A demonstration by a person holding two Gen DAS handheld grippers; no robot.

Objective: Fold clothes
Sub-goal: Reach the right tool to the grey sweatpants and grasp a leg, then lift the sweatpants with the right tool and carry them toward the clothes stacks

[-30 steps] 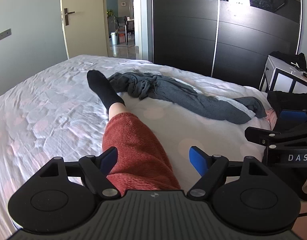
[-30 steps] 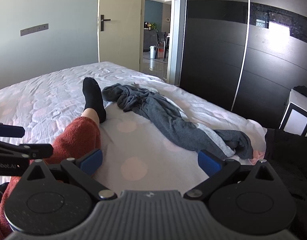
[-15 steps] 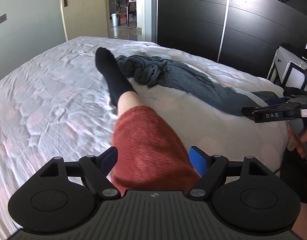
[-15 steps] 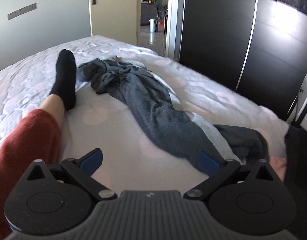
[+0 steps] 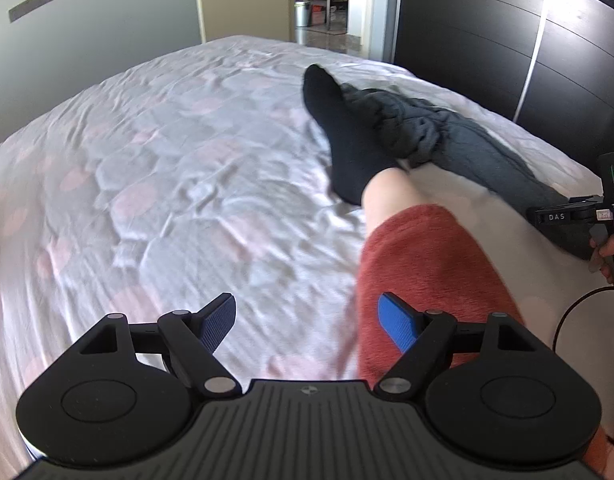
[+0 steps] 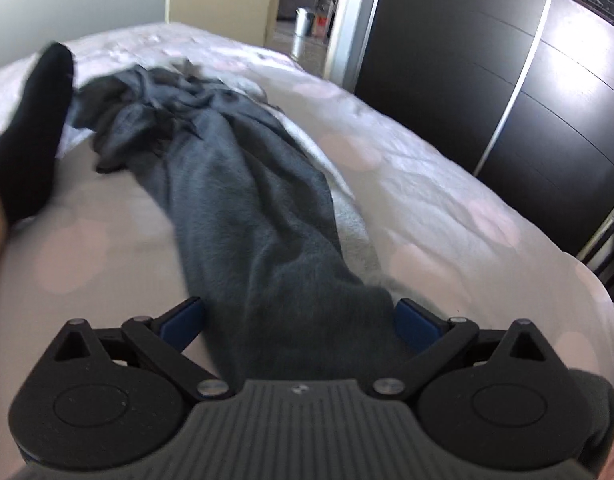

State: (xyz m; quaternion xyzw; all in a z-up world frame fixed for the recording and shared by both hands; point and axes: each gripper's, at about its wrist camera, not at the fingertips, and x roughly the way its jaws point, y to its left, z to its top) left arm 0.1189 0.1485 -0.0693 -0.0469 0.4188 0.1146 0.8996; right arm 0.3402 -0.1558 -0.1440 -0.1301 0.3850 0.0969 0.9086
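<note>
A dark grey garment (image 6: 243,208) lies stretched and crumpled across the bed; it also shows in the left wrist view (image 5: 459,148). My right gripper (image 6: 301,318) is open, its blue pads on either side of the garment's near end, low over it. My left gripper (image 5: 309,322) is open and empty above the bed sheet, beside the person's leg. The right gripper's body (image 5: 567,216) shows at the right edge of the left wrist view.
The person's leg in a red trouser (image 5: 423,276) and black sock (image 5: 343,136) lies on the bed between the grippers. The wrinkled white sheet with pink dots (image 5: 167,184) covers the bed. A dark wardrobe (image 6: 507,80) stands to the right, an open doorway (image 6: 307,0) behind.
My right gripper has moved forward and down onto the near end of the grey garment. My left gripper has swung left over the sheet, so the leg now lies to its right.
</note>
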